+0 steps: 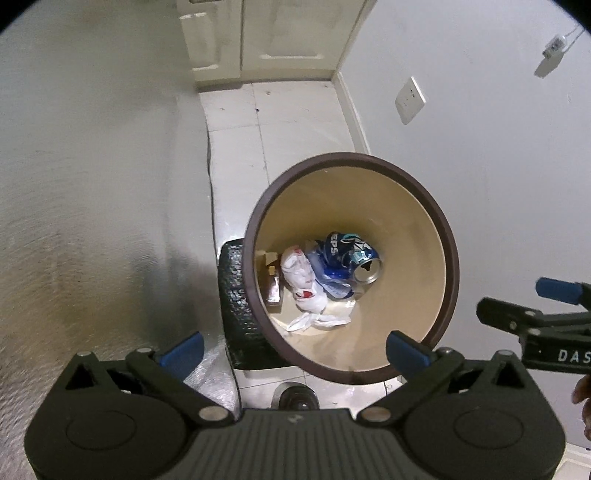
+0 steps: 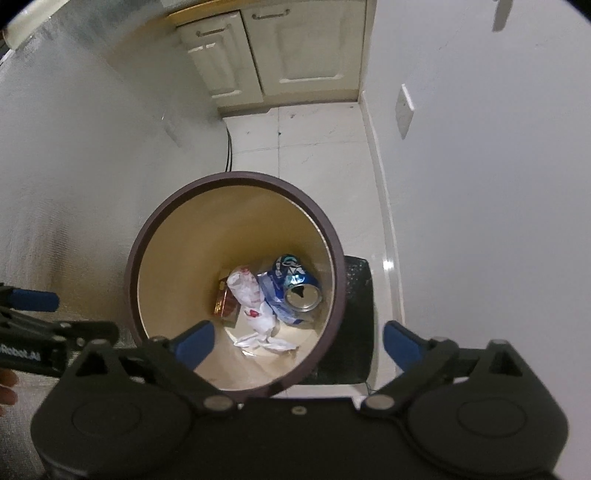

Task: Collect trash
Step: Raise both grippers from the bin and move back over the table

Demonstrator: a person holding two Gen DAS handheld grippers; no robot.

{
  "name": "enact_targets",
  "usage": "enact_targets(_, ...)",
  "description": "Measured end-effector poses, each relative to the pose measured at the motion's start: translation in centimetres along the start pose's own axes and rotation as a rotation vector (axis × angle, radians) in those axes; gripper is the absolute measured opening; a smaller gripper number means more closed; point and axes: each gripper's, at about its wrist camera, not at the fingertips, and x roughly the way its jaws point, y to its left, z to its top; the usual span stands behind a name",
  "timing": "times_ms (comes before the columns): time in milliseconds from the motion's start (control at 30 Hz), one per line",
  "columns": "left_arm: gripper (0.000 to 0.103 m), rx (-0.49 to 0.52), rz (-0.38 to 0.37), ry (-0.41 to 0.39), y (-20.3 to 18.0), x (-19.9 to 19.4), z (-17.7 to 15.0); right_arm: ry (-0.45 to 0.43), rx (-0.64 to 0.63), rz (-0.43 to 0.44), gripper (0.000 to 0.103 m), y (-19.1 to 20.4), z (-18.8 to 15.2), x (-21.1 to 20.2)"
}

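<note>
Here both tongs (image 1: 295, 350) (image 2: 299, 343) gape empty above the bin (image 1: 258, 229); only the right view shows cabinet handles (image 2: 214, 31).

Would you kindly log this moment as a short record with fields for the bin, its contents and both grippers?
bin: round trash bin, dark rim, cream inside, standing on tiled floor
contents: crushed blue soda can, white plastic bag, brown carton, white paper scraps
left gripper: open, empty, above the bin
right gripper: open, empty, above the bin
beside bin: black mat
</note>
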Motion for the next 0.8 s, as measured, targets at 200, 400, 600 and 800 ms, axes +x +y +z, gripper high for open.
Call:
enact_targets(200, 0.103, -0.014, 0.003, -0.038, 0.3, -2.5, -1.2, -0.022, -0.004, 0.001, 0.103, 0.4, -0.8, -2.2)
enact_targets(400, 0.103, -0.03, 0.009, -0.08, 0.4, -4.9, -2.6, -0.048, -0.002, -0.014, 0.103, 0.6, -1.9, -4.7)
enact_targets(600, 0.103, -0.017, 0.002, -0.143, 0.1, -8.2, -4.2, -0.091, -0.002, -0.025, 0.103, 0.4, -3.3, -7.6)
enact_targets(800, 0.103, -0.013, -0.004, -0.223, 0.4, -12.0, -5.9, -0.149, 0.009, -0.03, 0.103, 0.7, -4.7, -11.0)
